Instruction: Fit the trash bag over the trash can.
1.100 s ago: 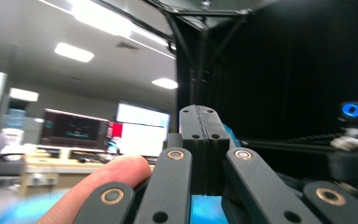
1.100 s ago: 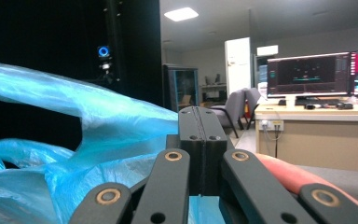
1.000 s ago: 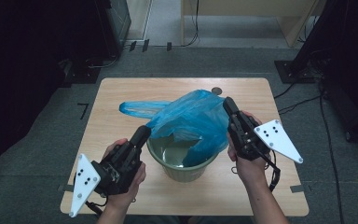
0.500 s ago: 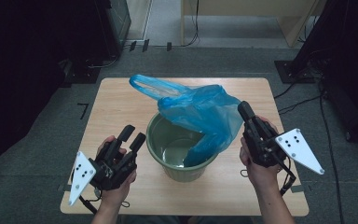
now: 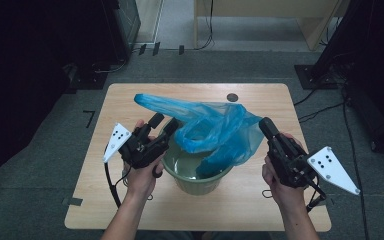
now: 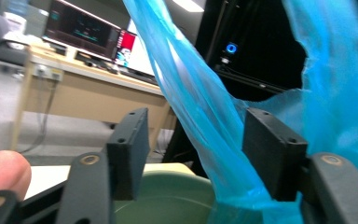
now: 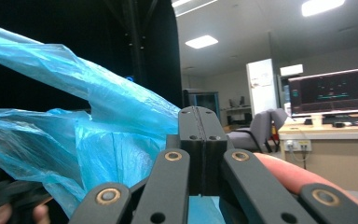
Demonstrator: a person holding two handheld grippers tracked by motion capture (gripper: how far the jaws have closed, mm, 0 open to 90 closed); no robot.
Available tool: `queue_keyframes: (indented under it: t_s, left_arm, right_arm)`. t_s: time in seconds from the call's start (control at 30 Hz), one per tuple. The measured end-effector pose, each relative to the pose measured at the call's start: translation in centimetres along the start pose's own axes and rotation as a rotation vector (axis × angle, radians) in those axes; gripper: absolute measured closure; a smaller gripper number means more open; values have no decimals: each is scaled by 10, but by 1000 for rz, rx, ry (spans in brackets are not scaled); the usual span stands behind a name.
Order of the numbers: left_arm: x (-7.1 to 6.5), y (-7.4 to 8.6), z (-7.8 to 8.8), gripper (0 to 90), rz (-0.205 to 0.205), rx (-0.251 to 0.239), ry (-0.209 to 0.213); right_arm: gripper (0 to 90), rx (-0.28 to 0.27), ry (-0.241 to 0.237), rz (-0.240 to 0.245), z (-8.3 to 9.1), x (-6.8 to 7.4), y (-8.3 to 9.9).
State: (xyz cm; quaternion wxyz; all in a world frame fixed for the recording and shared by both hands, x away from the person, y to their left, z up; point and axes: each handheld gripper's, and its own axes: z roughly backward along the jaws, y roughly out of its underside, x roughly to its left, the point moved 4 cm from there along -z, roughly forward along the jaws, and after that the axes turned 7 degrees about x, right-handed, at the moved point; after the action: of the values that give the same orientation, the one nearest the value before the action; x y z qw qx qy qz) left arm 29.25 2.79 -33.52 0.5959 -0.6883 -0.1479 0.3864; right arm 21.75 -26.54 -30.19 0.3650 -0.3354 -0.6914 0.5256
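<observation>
One blue bag (image 5: 215, 132) stretched crosswise over bucket (image 5: 196, 175), handle trailing far-left.

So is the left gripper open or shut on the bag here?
Open: left gripper jaws stand apart, just opening, bag loose between them.

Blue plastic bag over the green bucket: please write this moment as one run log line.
blue plastic bag: draped over green round bucket | left gripper: jaws just opening, bag handle between | right gripper: shut on bag edge
</observation>
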Motion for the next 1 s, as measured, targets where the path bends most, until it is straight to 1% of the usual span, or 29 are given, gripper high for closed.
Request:
queue_keyframes:
  t_s: [0.07,0.1,0.17,0.23,0.27,0.33,0.4,0.5,0.57,0.63,0.7,0.8,0.9,1.0]
  left_arm:
    - [-1,-2,-3,387,-4,6,21]
    - [-1,-4,-2,410,-8,-7,24]
    - [-3,-7,1,563,-23,-34,31]
    - [-4,-9,5,738,-45,-57,11]
    - [-4,-11,8,803,-51,-70,3]
    - [-3,-14,15,878,-65,-83,-20]
    - [1,-17,23,897,-71,-95,-39]
    - [10,-22,39,899,-75,-119,-57]
    - [17,-24,50,900,-77,-120,-79]
    - [24,-24,59,899,-57,-120,-87]
    - [29,-22,69,899,-45,-106,-86]
    - [32,-17,80,899,-50,-89,-87]
    - [33,-10,88,899,-55,-68,-87]
    - [35,-1,94,898,-48,-40,-69]
  right_arm:
    - [900,9,-16,8,2,0,2]
    - [900,15,-28,11,3,0,3]
    - [900,23,-34,15,4,-1,4]
    - [900,27,-33,17,5,-2,6]
    - [900,28,-29,16,5,-3,6]
    - [900,33,-21,17,7,-5,8]
    - [900,41,-15,26,8,-6,11]
    - [900,61,-9,42,11,-7,18]
    - [900,73,-6,52,13,-8,22]
    - [900,92,-3,65,15,-7,28]
    - [900,111,-3,81,17,-7,34]
    - [900,132,1,101,20,-6,42]
    - [900,157,2,116,25,-4,51]
    - [900,186,-4,127,31,-4,61]
